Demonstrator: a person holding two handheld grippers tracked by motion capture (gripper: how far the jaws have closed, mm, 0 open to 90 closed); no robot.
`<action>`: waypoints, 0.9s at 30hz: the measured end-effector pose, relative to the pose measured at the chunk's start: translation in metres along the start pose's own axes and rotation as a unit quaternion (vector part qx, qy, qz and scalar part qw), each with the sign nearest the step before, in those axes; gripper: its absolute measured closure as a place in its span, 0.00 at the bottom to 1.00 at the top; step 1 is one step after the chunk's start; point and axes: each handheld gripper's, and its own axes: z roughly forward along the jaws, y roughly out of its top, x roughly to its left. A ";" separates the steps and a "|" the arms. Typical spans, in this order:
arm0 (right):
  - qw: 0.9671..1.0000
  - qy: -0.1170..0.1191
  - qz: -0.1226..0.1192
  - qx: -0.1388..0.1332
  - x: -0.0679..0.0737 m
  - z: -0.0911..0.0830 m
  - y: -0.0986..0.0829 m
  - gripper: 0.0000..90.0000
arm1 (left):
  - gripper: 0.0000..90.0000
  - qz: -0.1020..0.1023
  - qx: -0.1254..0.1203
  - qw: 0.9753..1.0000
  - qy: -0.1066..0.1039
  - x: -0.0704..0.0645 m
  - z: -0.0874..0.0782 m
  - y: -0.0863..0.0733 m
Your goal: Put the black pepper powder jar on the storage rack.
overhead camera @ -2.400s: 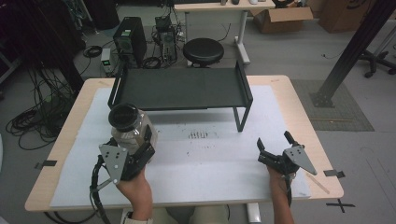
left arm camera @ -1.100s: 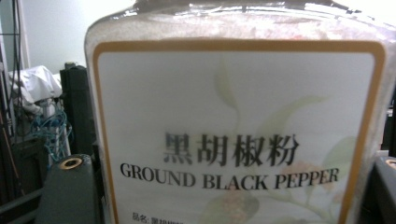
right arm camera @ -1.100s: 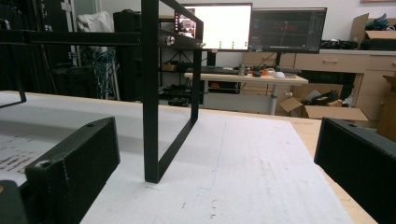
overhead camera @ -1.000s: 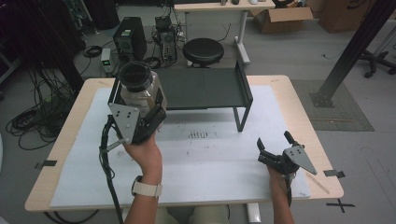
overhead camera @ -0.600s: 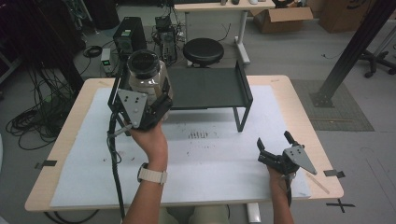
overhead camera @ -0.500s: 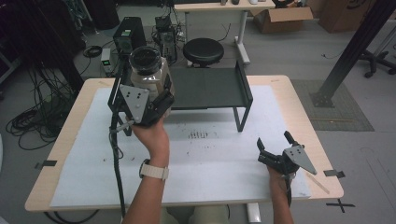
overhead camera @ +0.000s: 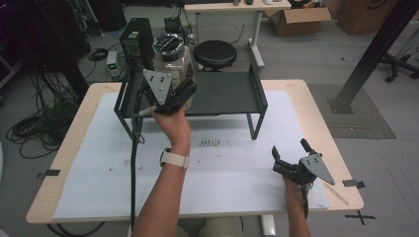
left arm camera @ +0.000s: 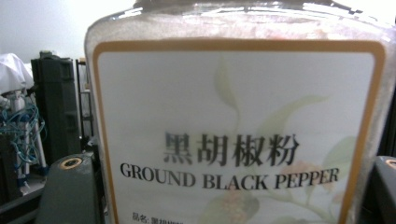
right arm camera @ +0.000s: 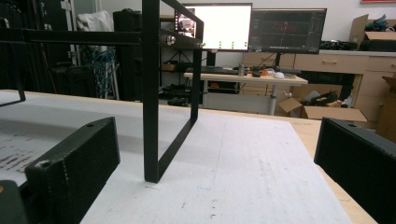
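Upper left of the high view, the left gripper (overhead camera: 185, 94) clamps the pepper jar (overhead camera: 171, 61) above the rack (overhead camera: 232, 94), not yet set down; lower right, the right gripper (overhead camera: 289, 159) rests, jaws apart.

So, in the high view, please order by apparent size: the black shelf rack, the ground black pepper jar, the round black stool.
1. Black shelf rack, clearly the largest.
2 and 3. Ground black pepper jar and round black stool look about alike; the jar is raised nearer the camera in the left gripper, so I will not rank them.
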 end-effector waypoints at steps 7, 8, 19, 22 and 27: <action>1.000 0.000 -0.001 0.000 0.000 0.000 0.000 0.00 | 0.28 0.001 0.006 1.000 0.004 -0.006 0.021 -0.001; 1.000 0.000 -0.002 0.000 0.000 0.000 0.000 0.00 | 0.28 0.000 0.006 1.000 0.005 -0.007 0.024 -0.001; 1.000 0.000 0.000 0.000 0.000 0.000 0.000 0.00 | 0.28 0.007 0.008 1.000 0.010 -0.018 0.056 -0.001; 1.000 0.000 0.000 0.000 0.000 0.000 0.000 0.00 | 0.28 0.002 0.012 1.000 0.007 -0.022 0.064 -0.003; 1.000 0.000 0.000 0.000 0.000 0.000 0.000 0.00 | 0.28 0.002 0.023 1.000 0.010 -0.028 0.078 -0.009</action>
